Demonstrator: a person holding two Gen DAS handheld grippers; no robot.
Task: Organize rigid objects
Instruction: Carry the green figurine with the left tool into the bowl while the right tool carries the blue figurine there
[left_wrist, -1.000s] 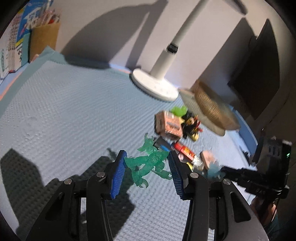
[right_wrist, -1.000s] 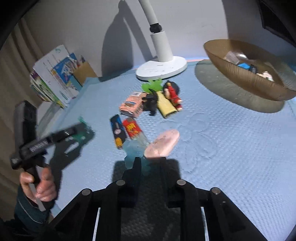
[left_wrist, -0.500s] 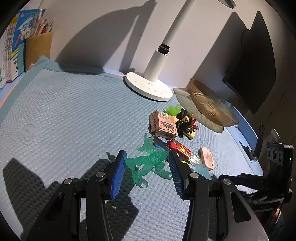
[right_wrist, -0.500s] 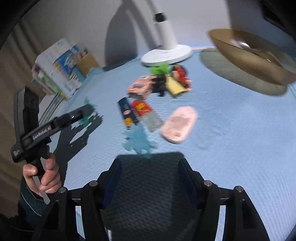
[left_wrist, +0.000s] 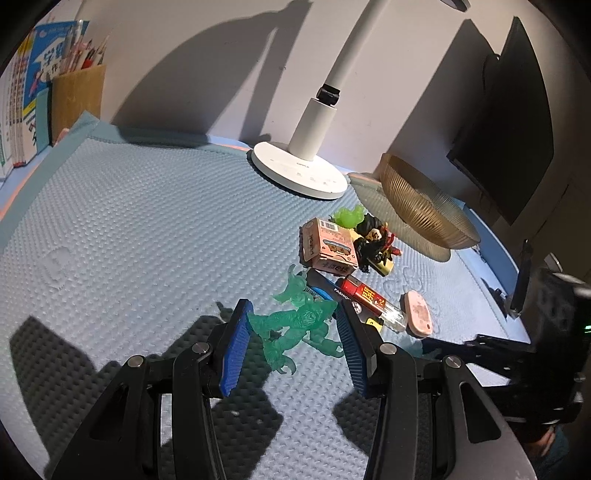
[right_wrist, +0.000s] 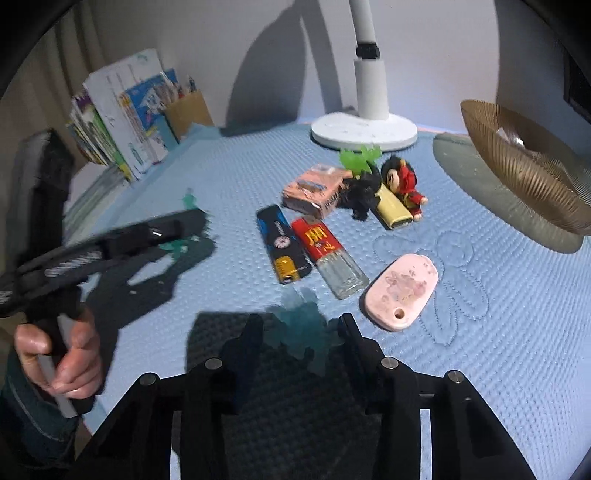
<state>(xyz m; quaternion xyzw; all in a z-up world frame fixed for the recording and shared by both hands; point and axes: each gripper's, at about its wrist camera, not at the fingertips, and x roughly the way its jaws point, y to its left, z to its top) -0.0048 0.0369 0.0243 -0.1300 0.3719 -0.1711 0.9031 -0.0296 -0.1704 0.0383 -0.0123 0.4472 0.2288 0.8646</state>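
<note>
My left gripper (left_wrist: 293, 330) is shut on a translucent green figure (left_wrist: 295, 326) and holds it above the blue mat (left_wrist: 129, 229). My right gripper (right_wrist: 301, 334) is open, with a translucent teal figure (right_wrist: 299, 325) lying on the mat between its fingers. Beyond lie a pink oval case (right_wrist: 402, 291), a red lighter (right_wrist: 328, 256), a black and blue lighter (right_wrist: 282, 243), a pink box (right_wrist: 314, 188), a yellow lighter (right_wrist: 393, 212), a dark figure (right_wrist: 360, 194), a red doll (right_wrist: 404, 181) and a bright green figure (right_wrist: 360, 158).
A ribbed golden bowl (right_wrist: 524, 166) stands at the right, also in the left wrist view (left_wrist: 424, 206). A white lamp base (right_wrist: 364, 129) is at the back. Books (right_wrist: 122, 110) and a pencil holder (left_wrist: 75, 99) stand at the back left. A black monitor (left_wrist: 509, 122) hangs right.
My right gripper opened and let go of the pink oval case, which now lies on the mat, then moved over the teal figure. The left gripper kept holding the green figure.
</note>
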